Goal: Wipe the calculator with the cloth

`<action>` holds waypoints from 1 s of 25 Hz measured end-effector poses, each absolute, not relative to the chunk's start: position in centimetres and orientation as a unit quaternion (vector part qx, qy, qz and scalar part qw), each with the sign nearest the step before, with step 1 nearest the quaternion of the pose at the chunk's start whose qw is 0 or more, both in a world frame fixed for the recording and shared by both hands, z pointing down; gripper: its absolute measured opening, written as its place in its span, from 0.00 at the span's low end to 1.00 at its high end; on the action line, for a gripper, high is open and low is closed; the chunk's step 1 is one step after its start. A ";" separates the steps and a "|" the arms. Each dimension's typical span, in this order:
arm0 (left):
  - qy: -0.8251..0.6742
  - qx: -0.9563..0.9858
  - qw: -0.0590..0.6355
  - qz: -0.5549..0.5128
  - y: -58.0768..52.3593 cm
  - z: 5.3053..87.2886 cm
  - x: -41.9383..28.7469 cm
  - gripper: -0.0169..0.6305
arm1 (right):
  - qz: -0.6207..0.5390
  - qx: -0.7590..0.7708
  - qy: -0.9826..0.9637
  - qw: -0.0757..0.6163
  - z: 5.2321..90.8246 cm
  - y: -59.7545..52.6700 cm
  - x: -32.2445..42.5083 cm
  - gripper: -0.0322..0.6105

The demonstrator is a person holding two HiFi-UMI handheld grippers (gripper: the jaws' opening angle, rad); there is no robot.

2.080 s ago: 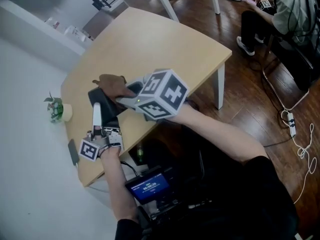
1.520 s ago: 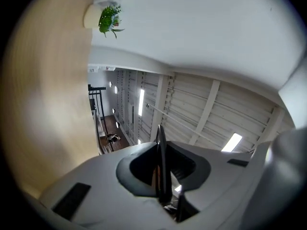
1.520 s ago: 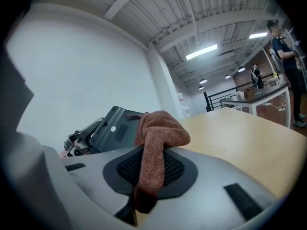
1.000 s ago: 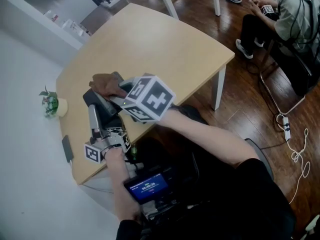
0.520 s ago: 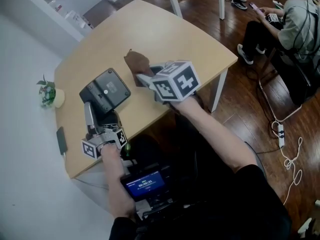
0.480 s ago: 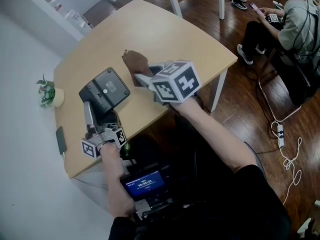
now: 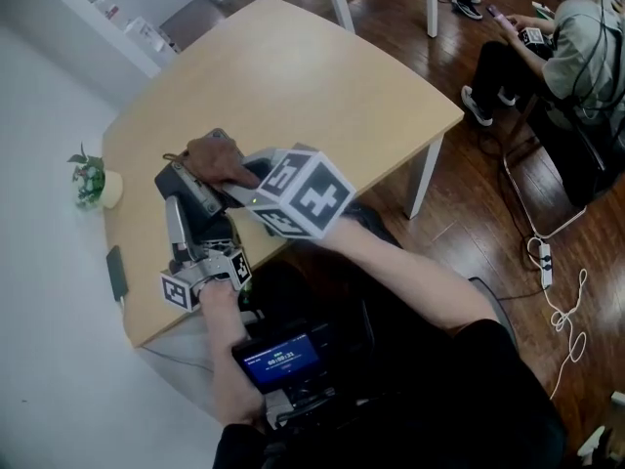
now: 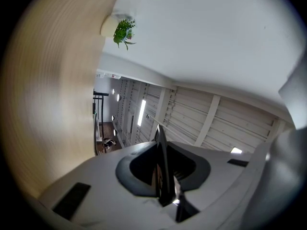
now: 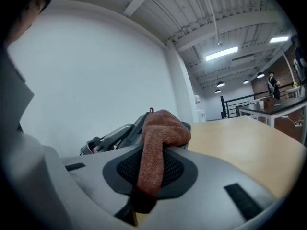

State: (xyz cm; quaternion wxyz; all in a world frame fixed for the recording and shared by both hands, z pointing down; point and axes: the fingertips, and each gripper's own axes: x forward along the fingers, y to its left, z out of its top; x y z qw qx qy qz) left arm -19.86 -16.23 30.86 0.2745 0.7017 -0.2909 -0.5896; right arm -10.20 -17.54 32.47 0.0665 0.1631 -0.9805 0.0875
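well, in the head view the left gripper (image 7: pixel 186 221) is clamping the near edge of the dark grey plastic calculator (image 7: pixel 191 186) and is holding it tilted up over the light wooden table (image 7: pixel 332 76). the right gripper (image 7: pixel 236 176), under its marker cube, is pressing the brown terry cloth (image 7: pixel 215 152) on the far upper part of the calculator. a small green potted plant (image 7: pixel 90 178) is standing near the table's left edge, well apart from the work.

in the left gripper view the jaws are standing almost together, with only a thin dark edge between them. i am judging this to be the rim of the calculator, so the grip is biting on little material.

in the right gripper view the jaws are gripping a fold of the cloth tightly, and the free part is bulging over the top edge of the calculator just behind it.

the step in hand seems to be a wiping stroke. to do it well, the right hand should be laying the cloth flat on the face and drawing it along toward the clamped end with light pressure. a hard push on the far end is likely levering the calculator against the thin left grip, and it may slip or twist out. the left hand should be holding firm and quiet during the stroke.
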 end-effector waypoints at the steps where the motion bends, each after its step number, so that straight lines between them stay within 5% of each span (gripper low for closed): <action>1: -0.289 0.704 0.272 -0.588 -16.1 30.8 -19.9 0.11 | 0.096 0.171 -0.978 0.066 32.7 -18.3 -9.7 0.14; 12: -0.285 0.685 0.268 -0.614 -15.8 31.1 -20.8 0.11 | 0.147 0.253 -0.955 0.051 34.9 -23.1 -2.7 0.14; 20: -0.281 0.706 0.266 -0.592 -15.8 31.1 -19.6 0.11 | 0.057 0.144 -0.987 0.050 30.6 -15.8 -10.4 0.14; 25: -0.271 0.708 0.262 -0.597 -15.0 30.6 -19.4 0.11 | 0.085 0.176 -0.979 0.057 32.5 -18.3 -8.6 0.14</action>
